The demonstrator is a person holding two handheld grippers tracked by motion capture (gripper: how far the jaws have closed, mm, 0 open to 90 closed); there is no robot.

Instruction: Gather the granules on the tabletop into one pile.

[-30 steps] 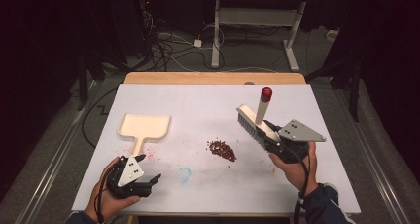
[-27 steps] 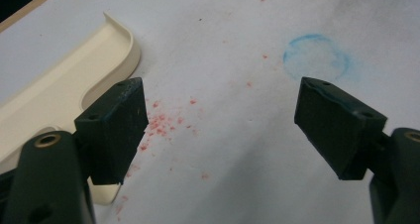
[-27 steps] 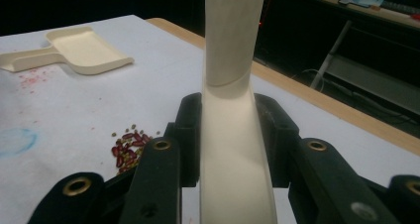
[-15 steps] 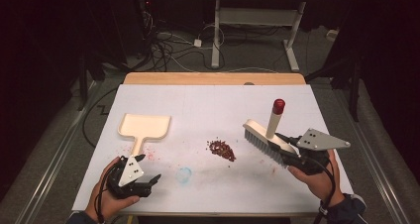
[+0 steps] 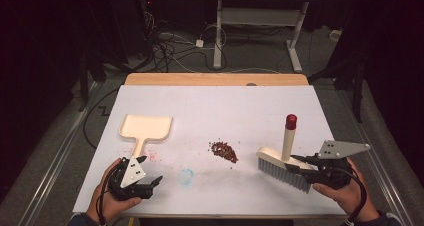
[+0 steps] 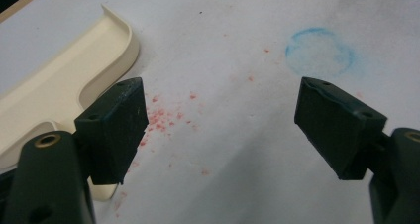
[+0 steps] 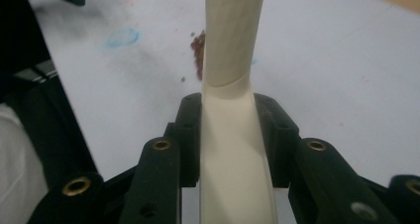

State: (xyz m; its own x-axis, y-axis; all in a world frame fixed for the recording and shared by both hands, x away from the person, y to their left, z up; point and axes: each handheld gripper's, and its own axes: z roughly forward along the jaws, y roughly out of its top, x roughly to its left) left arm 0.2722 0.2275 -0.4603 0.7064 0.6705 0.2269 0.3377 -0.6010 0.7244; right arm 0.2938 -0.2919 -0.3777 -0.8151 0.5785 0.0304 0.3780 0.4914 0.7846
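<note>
Two grippers: one in each of the person's hands, at the near edge of the white table [image 5: 300, 106].
Right gripper [image 5: 300, 165]: at the near right of the table, jaws closed tight on the cream back of a brush [image 5: 284, 163]; the right gripper view shows the black pads pressed against both sides of the brush body [image 7: 235, 149].
Brush: bristles down at the table top, its pale handle standing up with a red tip [image 5: 291, 120]; it sits to the right of the crumbs, apart from them.
Crumbs [image 5: 223, 150]: small dark red heap near the middle of the table.
Left gripper [image 5: 149, 172]: low at the near left, jaws spread wide with nothing between them; in the left gripper view its pads [image 6: 119, 125] hang over bare table.
Dustpan [image 5: 145, 128]: cream, lying flat at the left, handle pointing toward the left gripper, just ahead of it.
Marks: faint blue ring [image 5: 186, 176] and red specks [image 6: 161, 119] on the table beside the left gripper.
</note>
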